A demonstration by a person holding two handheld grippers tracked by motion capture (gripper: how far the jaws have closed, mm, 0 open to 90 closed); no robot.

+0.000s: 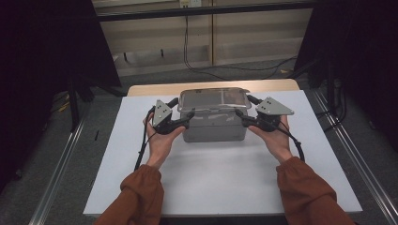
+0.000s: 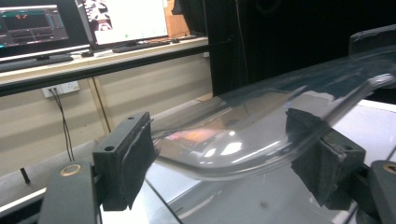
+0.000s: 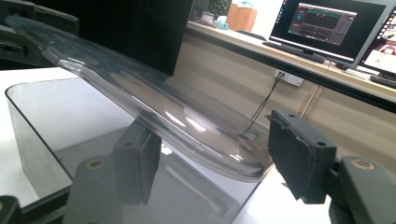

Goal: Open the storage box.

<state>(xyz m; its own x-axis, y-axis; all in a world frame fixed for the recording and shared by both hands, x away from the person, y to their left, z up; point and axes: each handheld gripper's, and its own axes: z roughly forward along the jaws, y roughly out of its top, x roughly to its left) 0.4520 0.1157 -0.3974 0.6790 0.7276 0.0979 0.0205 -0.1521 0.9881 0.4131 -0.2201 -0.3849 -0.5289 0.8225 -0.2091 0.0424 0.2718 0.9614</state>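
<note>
At center-left of the high view, the left gripper [image 1: 190, 114] meets the left end of the clear lid [image 1: 213, 99]. Its own view shows the jaws spread, with the lid's rim lying between the pads [image 2: 135, 156] but not clamped. The lid sits at mid-frame, raised and tilted above the grey box [image 1: 215, 126], which stands on the white desk [image 1: 225, 173]. To the right, the right gripper [image 1: 240, 115] brackets the opposite rim, jaws likewise apart around the edge, one pad [image 3: 299, 154] clear of the plastic. As I judge it, the smooth, curved rim could slide off the pads if either side loosens or rises unevenly, dropping the lid askew onto the box or knocking the box along the desk.
</note>
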